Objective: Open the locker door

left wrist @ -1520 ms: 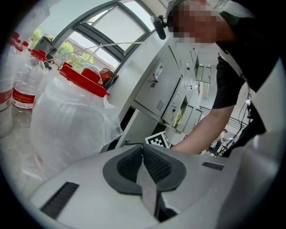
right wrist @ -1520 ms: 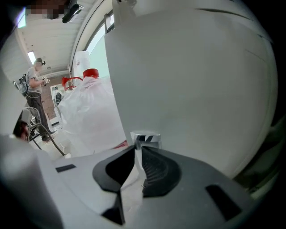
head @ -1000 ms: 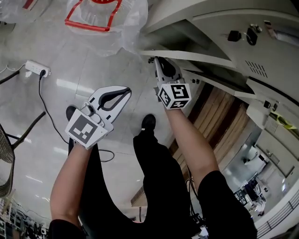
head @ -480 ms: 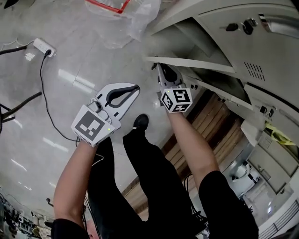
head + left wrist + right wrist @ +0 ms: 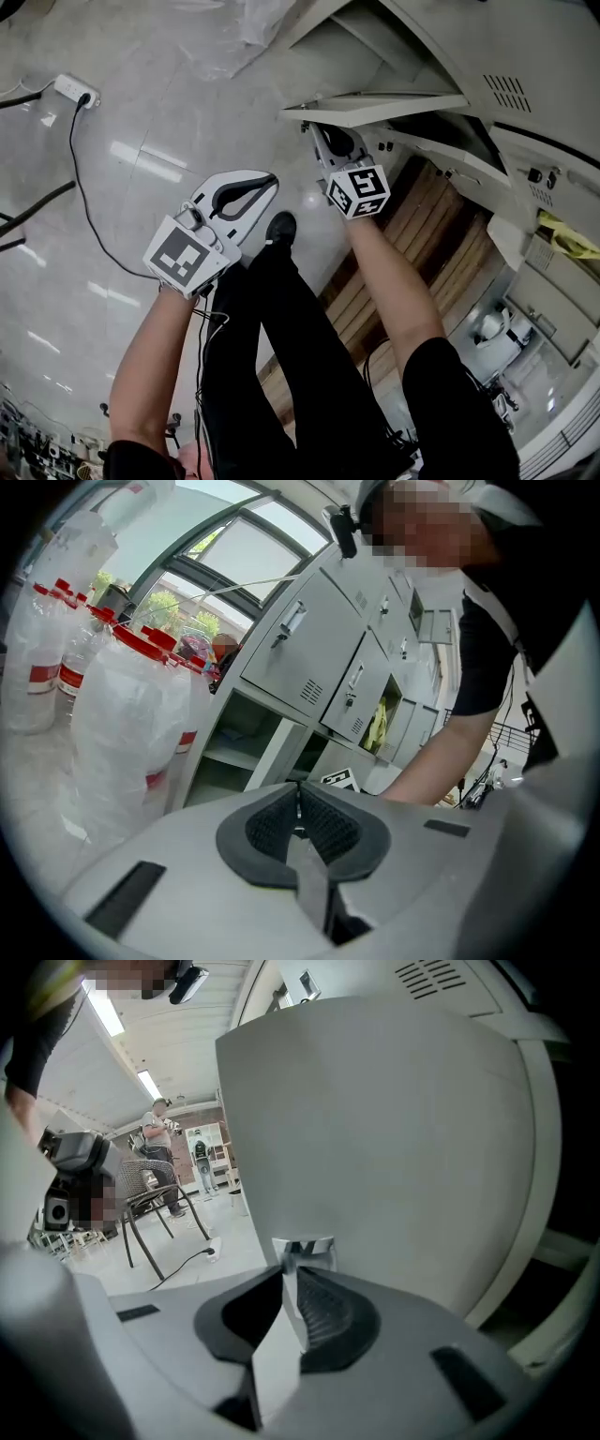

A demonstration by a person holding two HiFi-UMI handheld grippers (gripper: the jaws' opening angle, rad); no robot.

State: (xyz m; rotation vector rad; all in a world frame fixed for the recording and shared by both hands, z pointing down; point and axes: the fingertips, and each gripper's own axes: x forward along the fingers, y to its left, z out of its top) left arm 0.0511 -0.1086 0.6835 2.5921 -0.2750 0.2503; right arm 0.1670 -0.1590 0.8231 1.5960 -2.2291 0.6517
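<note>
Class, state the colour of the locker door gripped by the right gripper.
The locker door is plain pale grey, with no pattern. It shows best in the right gripper view.

place: locker room — seen: metal lockers | power strip | polished floor

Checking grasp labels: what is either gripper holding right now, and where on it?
The right gripper is clamped on the locker door, at its thin edge by a small metal tab. The left gripper is shut with nothing in it.
</note>
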